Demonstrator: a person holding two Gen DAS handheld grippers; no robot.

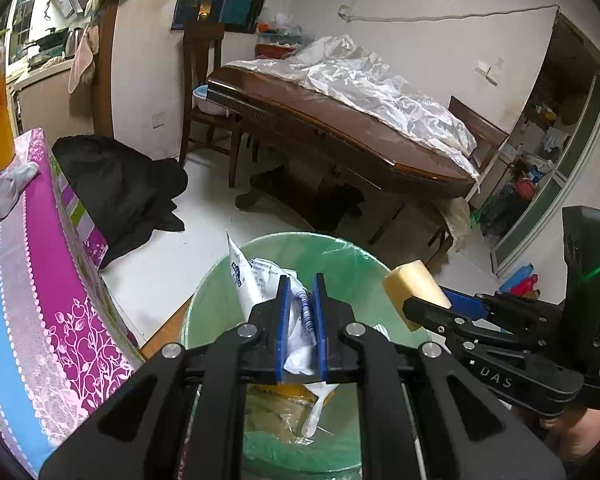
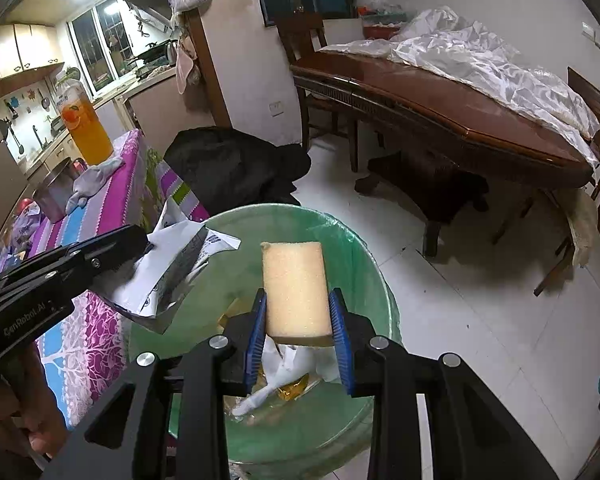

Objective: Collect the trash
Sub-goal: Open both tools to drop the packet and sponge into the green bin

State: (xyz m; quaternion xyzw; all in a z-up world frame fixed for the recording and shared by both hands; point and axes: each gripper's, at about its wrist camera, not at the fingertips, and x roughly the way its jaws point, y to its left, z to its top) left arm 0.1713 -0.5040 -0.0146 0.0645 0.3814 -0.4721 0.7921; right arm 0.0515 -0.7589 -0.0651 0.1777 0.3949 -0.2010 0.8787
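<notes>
Two loads poised over round green-lined plastic bin [image 2: 364,264]: left gripper [image 1: 302,300] clamped on crumpled white printed wrapper [image 1: 256,280], right gripper [image 2: 298,320] clamped on yellow foam sponge block [image 2: 294,288]; drop step, next presumably parting jaws above opening.

A crumpled white printed wrapper [image 1: 256,280] is pinched upright above the green-lined trash bin [image 1: 352,256], at its 9 o'clock rim. A yellow sponge block [image 2: 294,290] stands on end over the bin's centre. Inside lie white and amber scraps [image 2: 284,376].
</notes>
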